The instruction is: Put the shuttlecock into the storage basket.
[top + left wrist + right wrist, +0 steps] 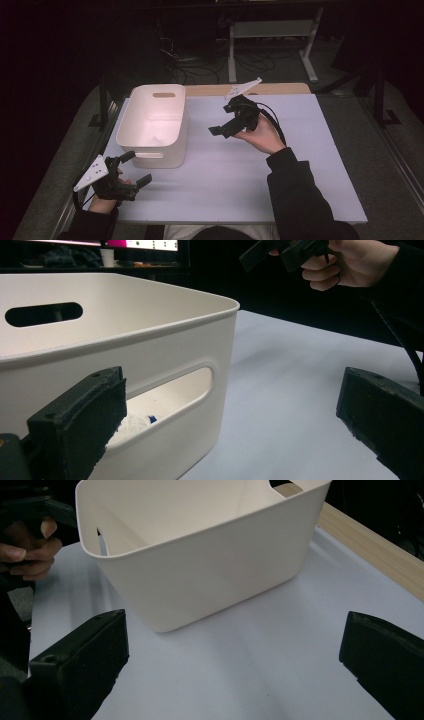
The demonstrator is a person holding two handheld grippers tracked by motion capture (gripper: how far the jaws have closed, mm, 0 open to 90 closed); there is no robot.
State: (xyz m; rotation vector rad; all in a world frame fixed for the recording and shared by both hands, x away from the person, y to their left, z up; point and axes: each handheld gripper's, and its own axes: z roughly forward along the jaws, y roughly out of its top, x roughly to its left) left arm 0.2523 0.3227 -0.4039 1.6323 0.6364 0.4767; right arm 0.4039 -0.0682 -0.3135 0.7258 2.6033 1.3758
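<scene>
The white bin point(154, 125) sits left of centre, long axis running near to far, its near wall just beyond the left gripper point(131, 169); the right gripper point(222, 127) hangs farther off, both with jaws apart and empty.

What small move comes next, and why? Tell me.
Probably bring the left gripper forward to the near handle slot of the white bin: its fingers are open and empty, aimed at that slot. The right gripper hovers open beside the bin.

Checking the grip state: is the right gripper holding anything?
No, the right gripper has its jaws wide apart, with bare table between them.
</scene>
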